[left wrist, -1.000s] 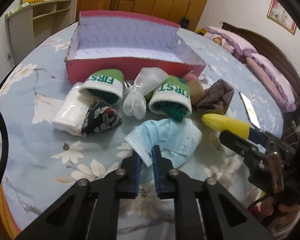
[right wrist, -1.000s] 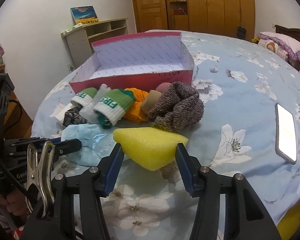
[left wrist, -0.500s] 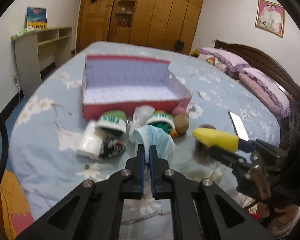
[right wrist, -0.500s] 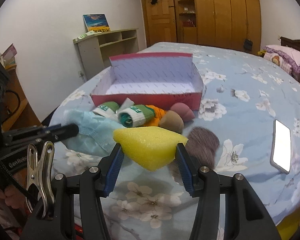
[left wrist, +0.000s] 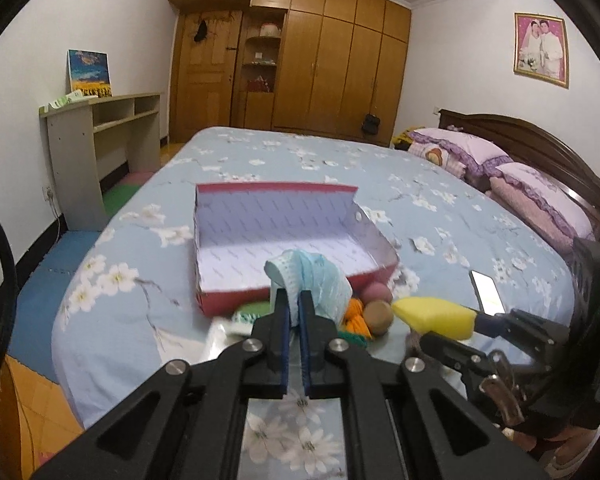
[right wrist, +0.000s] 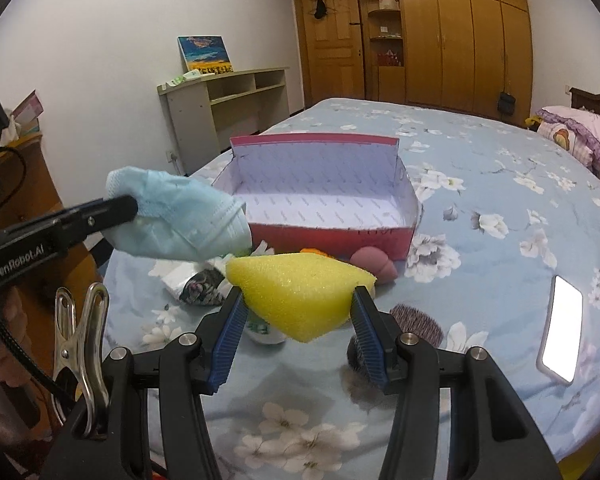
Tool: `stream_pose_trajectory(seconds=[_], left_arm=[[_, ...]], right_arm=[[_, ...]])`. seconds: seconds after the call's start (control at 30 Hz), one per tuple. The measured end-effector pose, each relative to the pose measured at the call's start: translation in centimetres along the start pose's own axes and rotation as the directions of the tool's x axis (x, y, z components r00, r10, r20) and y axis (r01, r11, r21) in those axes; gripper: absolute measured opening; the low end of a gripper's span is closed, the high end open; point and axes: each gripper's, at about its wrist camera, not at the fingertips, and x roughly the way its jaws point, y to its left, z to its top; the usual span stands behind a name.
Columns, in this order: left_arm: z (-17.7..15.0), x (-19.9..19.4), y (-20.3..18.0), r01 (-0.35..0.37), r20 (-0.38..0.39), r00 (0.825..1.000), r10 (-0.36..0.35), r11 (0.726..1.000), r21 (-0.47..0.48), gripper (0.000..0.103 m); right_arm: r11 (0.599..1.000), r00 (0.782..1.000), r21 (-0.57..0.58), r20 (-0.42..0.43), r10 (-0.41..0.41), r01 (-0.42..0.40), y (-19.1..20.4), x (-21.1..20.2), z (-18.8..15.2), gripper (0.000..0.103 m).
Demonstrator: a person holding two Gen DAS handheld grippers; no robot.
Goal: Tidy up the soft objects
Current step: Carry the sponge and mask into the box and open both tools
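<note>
My left gripper (left wrist: pixel 294 298) is shut on a light blue face mask (left wrist: pixel 312 280), which hangs in the air in front of the red cardboard box (left wrist: pixel 220 304); the same mask (right wrist: pixel 180 220) shows at the left of the right wrist view. My right gripper (right wrist: pixel 298 296) is shut on a yellow sponge (right wrist: pixel 300 292), held above the bed; the sponge (left wrist: pixel 432 316) also appears at the right of the left wrist view. Below lie an orange knit piece (left wrist: pixel 356 318), a brown ball (left wrist: pixel 378 316), a pink puff (right wrist: pixel 374 264) and a grey-brown knit sock (right wrist: pixel 416 322).
The box (right wrist: pixel 340 236) stands open with a pale lining on the blue flowered bedspread (right wrist: pixel 500 184). A lit phone (right wrist: pixel 562 338) lies at the right. A dark patterned pouch (right wrist: pixel 202 292) and white packet (right wrist: pixel 176 278) lie left. Pillows (left wrist: pixel 540 200) sit far right.
Both grippers have risen. The mask, flat on the bed a second ago, now hangs off the bed in the left gripper. The sponge stays in the right gripper, higher above the pile.
</note>
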Motion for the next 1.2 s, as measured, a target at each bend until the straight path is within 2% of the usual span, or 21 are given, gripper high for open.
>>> stream_pose_trajectory(seconds=[0.27, 0.5, 1.2], left_arm=[[2.8, 3.5, 0.4, -0.023, 0.011, 1.000, 0.022, 1.000, 0.007, 0.004], [4.8, 7.3, 1.3, -0.043, -0.006, 0.999, 0.043, 0.999, -0.005, 0.004], [6.5, 19.1, 3.2, -0.092, -0.091, 0.992, 0.090, 0.996, -0.020, 0.004]], right_arm=[[0.999, 1.000, -0.039, 0.018, -0.026, 0.027, -0.9, 1.8, 3.2, 0.054], [0.998, 0.999, -0.041, 0.007, -0.038, 0.038, -2.2, 5.1, 6.0, 0.054], [0.998, 0.995, -0.018, -0.069, -0.068, 0.067, -5.9, 16.1, 11.1, 0.054]])
